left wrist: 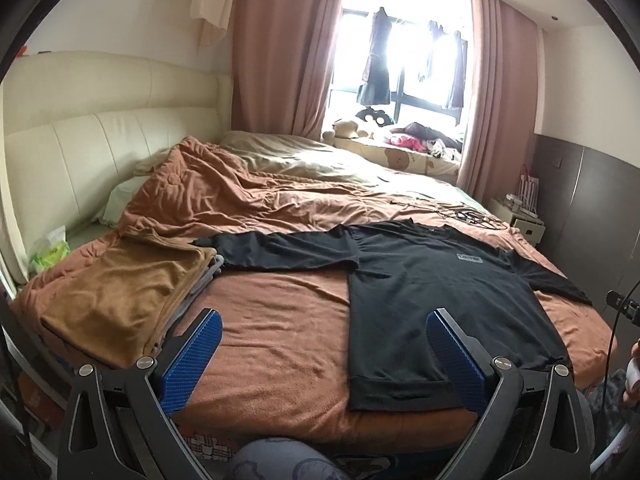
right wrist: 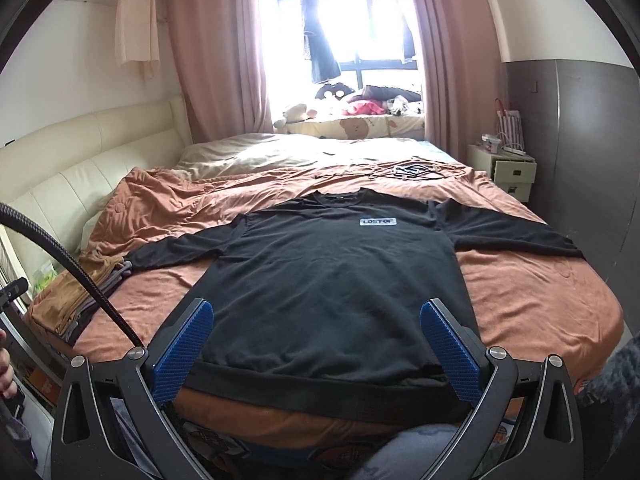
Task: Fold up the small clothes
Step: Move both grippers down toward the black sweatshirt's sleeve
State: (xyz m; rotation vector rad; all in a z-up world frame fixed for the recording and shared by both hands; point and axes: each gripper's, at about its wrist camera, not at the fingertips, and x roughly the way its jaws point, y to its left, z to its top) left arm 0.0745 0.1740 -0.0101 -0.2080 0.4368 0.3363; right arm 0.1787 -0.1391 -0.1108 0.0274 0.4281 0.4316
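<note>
Sweatshirt (right wrist: pixel 328 280) flat at bed (right wrist: pixel 540 312) foot edge, sleeves out — unfolded. Folded pile (left wrist: pixel 120 280) at left edge. Left gripper (left wrist: pixel 324 344), right gripper (right wrist: pixel 316 336) — jaws wide, empty.

From where I steer, the shirt (right wrist: pixel 320 280) lies flat on the bed (right wrist: pixel 540 300), hem at the near edge, collar far, sleeves out left and right. My left gripper (left wrist: pixel 320 344) hangs over the near edge, left of the shirt's middle; my right gripper (right wrist: pixel 316 332) straddles the hem. A folded pile (left wrist: pixel 120 288) sits on the bed at the left, by the left sleeve's end. Cables (right wrist: pixel 416 172) lie beyond the collar, a nightstand (right wrist: pixel 504 172) far right, the window (right wrist: pixel 352 20) behind
</note>
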